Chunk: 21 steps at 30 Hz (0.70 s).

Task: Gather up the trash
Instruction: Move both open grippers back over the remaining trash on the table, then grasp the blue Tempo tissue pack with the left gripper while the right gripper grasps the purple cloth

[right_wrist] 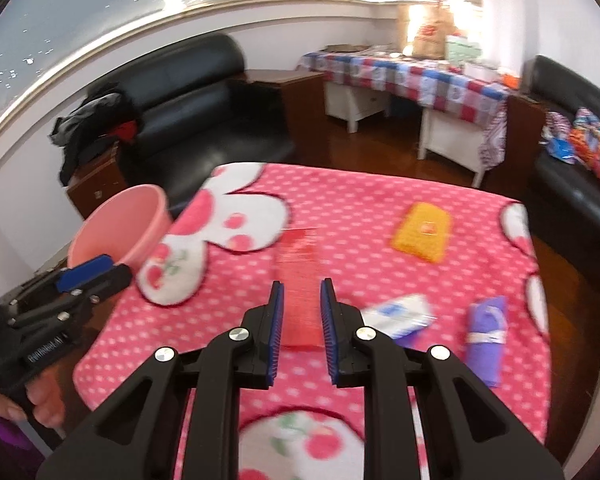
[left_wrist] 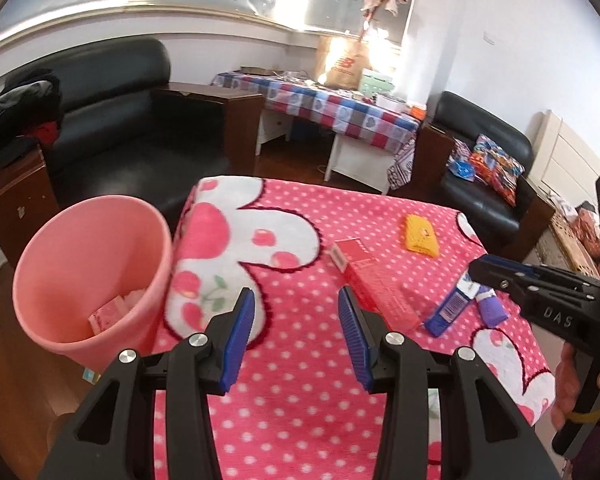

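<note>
the right black two-finger gripper with blue ribbed pads [right_wrist: 300,300] hangs over the near side of the table with its jaws parted and nothing between them, lined up on the long flat red cardboard box [right_wrist: 298,280] that lies just ahead of its tips. the right view is smeared, so i cannot tell whether the pads touch the box yet; they seem to straddle its near end. the left black two-finger gripper with blue ribbed pads [left_wrist: 296,312] is also spread wide and empty, poised above the pink polka-dot fleece blanket with white flower shapes [left_wrist: 300,400] that covers the table, the same red box [left_wrist: 376,280] just beside its right-hand finger.

further out on the blanket lie the rest of the trash: a blue and white crumpled wrapper [left_wrist: 452,308] and a purple folded packet [left_wrist: 492,308] touching each other near the right edge, and a yellow flat rectangular packet [left_wrist: 420,234] well apart toward the far side. the pink plastic waste bin [left_wrist: 52,264] stands off the table's left edge, close against it, with a few pinkish scraps already at its bottom.

i judge the step in hand to be the reach for the red box, with collection partly done. the next move calls for closing across the box's narrow width, lifting it clear, and carrying it left over the bin's rim before letting go.
</note>
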Each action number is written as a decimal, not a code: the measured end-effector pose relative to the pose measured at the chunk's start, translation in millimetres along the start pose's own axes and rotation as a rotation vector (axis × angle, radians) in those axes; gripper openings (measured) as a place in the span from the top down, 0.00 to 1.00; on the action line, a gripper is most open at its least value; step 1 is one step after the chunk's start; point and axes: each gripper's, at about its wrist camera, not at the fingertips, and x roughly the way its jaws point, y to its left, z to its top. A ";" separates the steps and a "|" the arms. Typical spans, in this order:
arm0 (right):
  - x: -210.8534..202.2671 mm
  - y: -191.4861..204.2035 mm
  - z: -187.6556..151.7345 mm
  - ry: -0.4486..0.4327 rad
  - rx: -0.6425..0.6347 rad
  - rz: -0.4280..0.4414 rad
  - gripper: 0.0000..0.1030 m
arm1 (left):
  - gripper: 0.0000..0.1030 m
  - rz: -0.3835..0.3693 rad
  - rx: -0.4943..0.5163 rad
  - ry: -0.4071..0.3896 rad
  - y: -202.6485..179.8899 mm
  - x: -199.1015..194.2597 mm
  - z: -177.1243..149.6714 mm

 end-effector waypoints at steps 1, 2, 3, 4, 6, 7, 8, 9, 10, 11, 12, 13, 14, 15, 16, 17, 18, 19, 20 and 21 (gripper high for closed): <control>-3.5 -8.3 -2.6 -0.004 0.012 -0.016 0.82 | 0.59 -0.007 0.005 0.004 -3.1 1.4 0.3; -6.4 -15.6 -5.2 -0.007 0.022 -0.030 0.82 | 0.59 -0.016 0.010 0.008 -6.2 2.8 0.2; -9.4 -24.5 -8.6 -0.009 0.035 -0.050 0.82 | 0.59 -0.031 0.017 0.014 -11.2 4.8 0.6; -11.6 -32.9 -11.9 -0.010 0.044 -0.070 0.82 | 0.59 -0.043 0.024 0.019 -15.2 6.6 1.0; -13.3 -49.0 -18.4 -0.006 0.065 -0.102 0.82 | 0.59 -0.067 0.039 0.029 -24.0 10.7 2.9; -13.3 -55.7 -21.1 -0.001 0.077 -0.111 0.82 | 0.59 -0.079 0.043 0.033 -26.7 12.3 3.5; -13.2 -63.4 -23.9 0.005 0.092 -0.120 0.82 | 0.59 -0.107 0.049 0.042 -32.3 14.9 4.7; -12.8 -72.3 -28.4 0.014 0.112 -0.130 0.82 | 0.59 -0.123 0.054 0.048 -36.8 16.9 5.6; -11.6 -77.1 -31.4 0.019 0.123 -0.135 0.82 | 0.59 -0.139 0.060 0.053 -41.9 18.6 6.2; -10.4 -82.5 -34.6 0.025 0.137 -0.138 0.82 | 0.59 -0.160 0.069 0.058 -47.0 20.6 7.0; -9.5 -87.0 -38.0 0.028 0.150 -0.142 0.82 | 0.59 -0.179 0.078 0.063 -51.6 22.7 7.3; -8.8 -92.5 -42.4 0.037 0.165 -0.143 0.82 | 0.59 -0.202 0.089 0.072 -57.8 25.6 8.2; -7.7 -97.0 -45.7 0.044 0.177 -0.142 0.82 | 0.59 -0.215 0.097 0.078 -63.0 27.8 8.4; -6.4 -99.8 -48.1 0.049 0.185 -0.141 0.82 | 0.59 -0.237 0.114 0.089 -70.1 31.3 9.4; -5.5 -104.0 -51.1 0.054 0.196 -0.141 0.82 | 0.59 -0.253 0.128 0.098 -75.8 34.1 9.8; -4.8 -107.8 -53.7 0.058 0.207 -0.142 0.82 | 0.59 -0.273 0.152 0.115 -83.7 38.5 10.5; -4.1 -111.1 -55.9 0.061 0.217 -0.143 0.82 | 0.59 -0.282 0.168 0.122 -89.2 41.6 10.7; -3.9 -114.5 -57.9 0.063 0.225 -0.144 0.82 | 0.59 -0.292 0.188 0.127 -95.9 44.6 11.0; -3.2 -116.8 -59.1 0.066 0.230 -0.145 0.82 | 0.59 -0.301 0.205 0.131 -101.5 47.2 10.7; -2.0 -120.0 -61.6 0.070 0.239 -0.144 0.82 | 0.59 -0.314 0.230 0.140 -109.2 50.6 10.5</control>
